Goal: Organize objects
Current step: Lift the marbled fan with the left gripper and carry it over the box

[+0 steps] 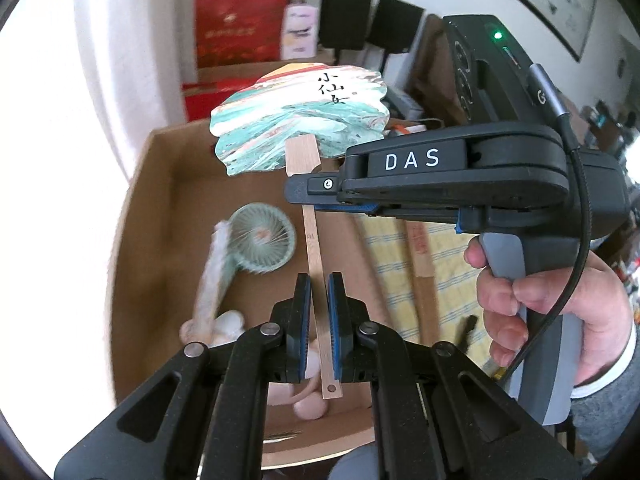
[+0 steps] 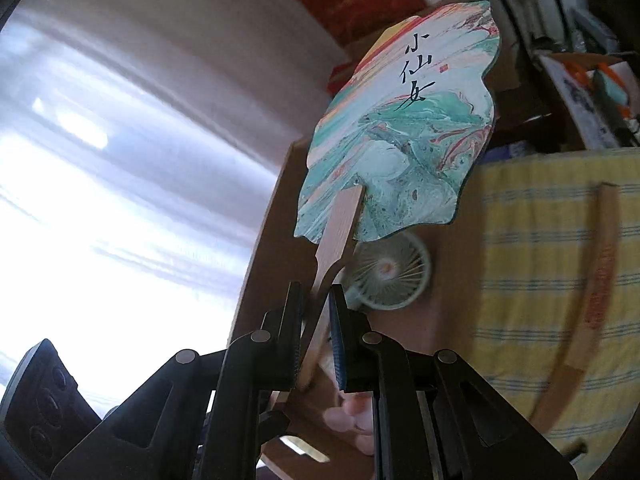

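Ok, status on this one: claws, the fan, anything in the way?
Both claws, left and right, shut on paddle fan handle. Fan upright over cardboard box. Electric mini fan lies beneath.

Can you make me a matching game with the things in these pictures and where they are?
Things:
1. paper fan
2. little green electric fan
3. striped yellow cloth
4. red gift bag

Places:
A. lying inside the cardboard box
B. standing by the wall behind the box
C. held up by its wooden stick
D. spread out to the right of the box

Pairs: 1-C, 2-A, 3-D, 4-B
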The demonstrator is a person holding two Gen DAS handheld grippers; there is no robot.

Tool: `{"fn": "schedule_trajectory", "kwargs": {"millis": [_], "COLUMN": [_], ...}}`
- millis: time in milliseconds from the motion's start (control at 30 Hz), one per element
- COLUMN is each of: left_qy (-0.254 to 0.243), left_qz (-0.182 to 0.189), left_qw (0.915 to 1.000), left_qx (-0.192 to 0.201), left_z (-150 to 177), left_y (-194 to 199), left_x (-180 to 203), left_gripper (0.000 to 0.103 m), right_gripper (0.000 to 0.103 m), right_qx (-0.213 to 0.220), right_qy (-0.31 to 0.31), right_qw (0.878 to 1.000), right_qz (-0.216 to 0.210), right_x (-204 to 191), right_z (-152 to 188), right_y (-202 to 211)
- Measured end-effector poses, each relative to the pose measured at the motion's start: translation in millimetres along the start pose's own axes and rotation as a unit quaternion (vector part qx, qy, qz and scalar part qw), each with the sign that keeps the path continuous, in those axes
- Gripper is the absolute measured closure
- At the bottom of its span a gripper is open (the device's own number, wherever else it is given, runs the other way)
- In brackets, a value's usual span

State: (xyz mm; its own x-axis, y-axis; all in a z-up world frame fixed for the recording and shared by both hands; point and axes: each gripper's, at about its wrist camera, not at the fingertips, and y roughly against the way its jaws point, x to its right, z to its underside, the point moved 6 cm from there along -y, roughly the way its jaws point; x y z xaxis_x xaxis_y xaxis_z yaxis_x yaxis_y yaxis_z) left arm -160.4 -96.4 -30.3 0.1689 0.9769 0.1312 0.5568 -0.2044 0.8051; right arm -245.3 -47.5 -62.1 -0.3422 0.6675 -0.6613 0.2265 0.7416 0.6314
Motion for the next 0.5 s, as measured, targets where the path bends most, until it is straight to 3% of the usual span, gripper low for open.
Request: {"fn": "schedule_trajectory", "kwargs": {"millis": [233, 500], "left_qy": [0.024, 0.038], "left_qz": [-0.016, -0.028], "left_qw": [0.9994, 0.9977], "left_qx": [-0.019, -0.047], "left_z": [25.1, 45.9], "left_y": [-7.8, -29.3], "left_x": [-43.9, -69.2], "left_gripper": [0.095, 0.096], "right_gripper": [0.091, 0.09], "right_qx": [-0.03, -0.054], "right_qy": [0.008, 0.004], "right_qw": [1.0, 0.998], "right_qz": [-0.001, 0.007], "right_x": [-12.0, -7.2], "right_z": [12.7, 27.0], "right_y": [-51.3, -87.8]}}
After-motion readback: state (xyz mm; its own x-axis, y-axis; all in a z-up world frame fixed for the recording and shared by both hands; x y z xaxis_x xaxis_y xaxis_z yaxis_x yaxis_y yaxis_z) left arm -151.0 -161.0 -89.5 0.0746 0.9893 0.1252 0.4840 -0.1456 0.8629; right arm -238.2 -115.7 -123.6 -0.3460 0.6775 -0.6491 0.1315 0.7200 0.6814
